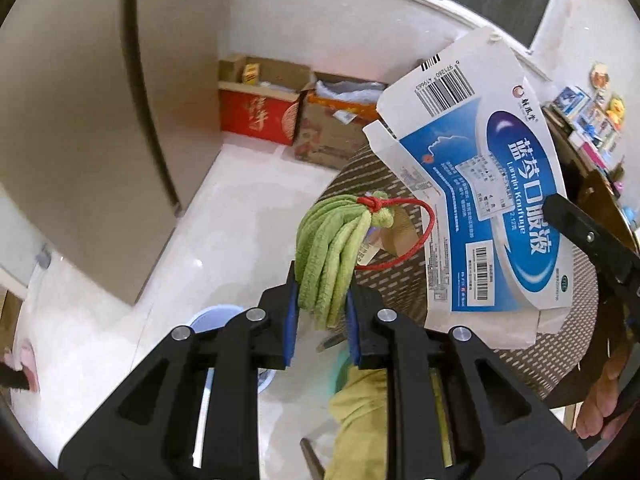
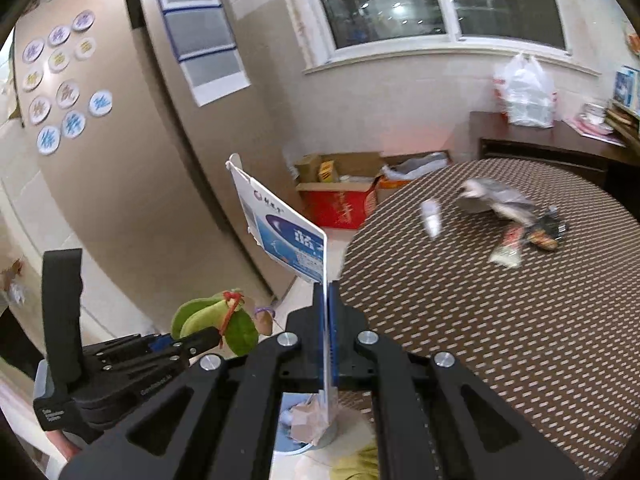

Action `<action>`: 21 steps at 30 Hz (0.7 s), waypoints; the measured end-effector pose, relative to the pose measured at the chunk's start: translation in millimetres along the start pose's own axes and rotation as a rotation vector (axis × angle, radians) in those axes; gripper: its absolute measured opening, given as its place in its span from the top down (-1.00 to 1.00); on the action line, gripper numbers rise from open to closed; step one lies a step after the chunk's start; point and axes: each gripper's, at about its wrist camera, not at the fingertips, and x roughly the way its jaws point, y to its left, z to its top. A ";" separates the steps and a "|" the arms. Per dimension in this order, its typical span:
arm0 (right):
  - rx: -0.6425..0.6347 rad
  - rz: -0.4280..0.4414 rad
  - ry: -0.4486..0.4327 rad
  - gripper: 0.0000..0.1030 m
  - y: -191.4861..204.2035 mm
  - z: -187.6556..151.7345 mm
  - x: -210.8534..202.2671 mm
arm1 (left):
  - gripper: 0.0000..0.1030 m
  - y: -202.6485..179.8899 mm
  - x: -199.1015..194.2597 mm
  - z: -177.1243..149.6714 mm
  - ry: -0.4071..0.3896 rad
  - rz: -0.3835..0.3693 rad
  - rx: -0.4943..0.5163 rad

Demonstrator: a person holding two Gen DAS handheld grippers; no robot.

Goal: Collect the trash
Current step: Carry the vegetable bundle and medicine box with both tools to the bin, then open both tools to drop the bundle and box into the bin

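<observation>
Cardboard boxes (image 1: 276,100) sit on the floor beneath the window (image 2: 400,0).

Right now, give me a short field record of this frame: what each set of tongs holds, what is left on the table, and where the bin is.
left tongs: shut on a green cloth bundle tied with red cord
right tongs: shut on a flattened blue and white medicine box, held edge-on
table: patterned cover; a crumpled grey bag, a small white cup and wrappers lie on it
bin: pale blue rim low on the floor beneath the tongs, mostly hidden
</observation>
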 end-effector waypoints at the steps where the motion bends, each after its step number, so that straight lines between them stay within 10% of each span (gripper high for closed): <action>1: -0.004 0.013 0.017 0.95 6.7 -3.8 6.3 | 0.61 9.4 1.8 -3.4 0.012 0.008 -0.013; 16: -0.003 0.032 0.250 0.95 68.1 -73.3 104.8 | 0.59 104.2 67.8 -44.6 0.253 0.076 -0.055; 19: -0.003 0.020 0.289 0.95 74.3 -85.8 121.3 | -0.03 119.0 86.3 -51.0 0.297 0.085 -0.064; 21: 0.000 0.021 0.317 0.95 77.7 -92.4 131.4 | -0.09 126.9 90.5 -56.5 0.298 0.107 -0.068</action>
